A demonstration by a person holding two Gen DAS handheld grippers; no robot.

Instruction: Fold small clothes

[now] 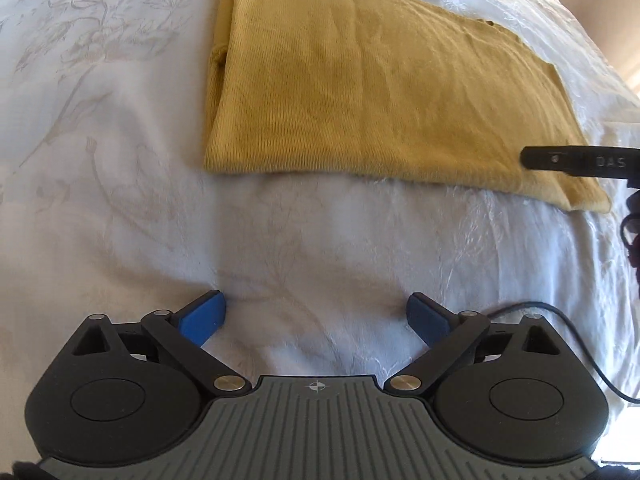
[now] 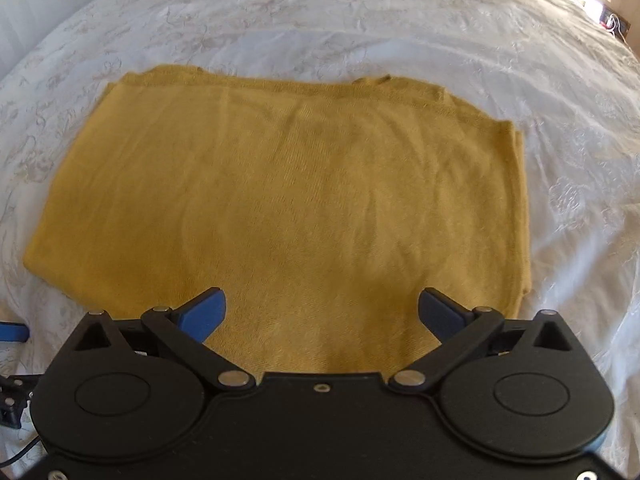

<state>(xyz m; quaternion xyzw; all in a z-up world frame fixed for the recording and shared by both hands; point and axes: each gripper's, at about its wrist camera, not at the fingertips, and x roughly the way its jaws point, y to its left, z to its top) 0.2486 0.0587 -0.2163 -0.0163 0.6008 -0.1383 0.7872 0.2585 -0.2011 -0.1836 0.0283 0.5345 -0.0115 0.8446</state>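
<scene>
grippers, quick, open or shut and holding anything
Left gripper: open, empty, over the bedspread.
Right gripper: open, empty, over the cloth.

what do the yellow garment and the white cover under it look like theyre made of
Yellow garment: looks like a soft, matte knit, perhaps cotton jersey; fine ribbed lines run across it and it lies limp in folded layers.
White bedcover: woven cloth with a slight sheen, perhaps a damask or jacquard; pale floral patterns show in it.
</scene>
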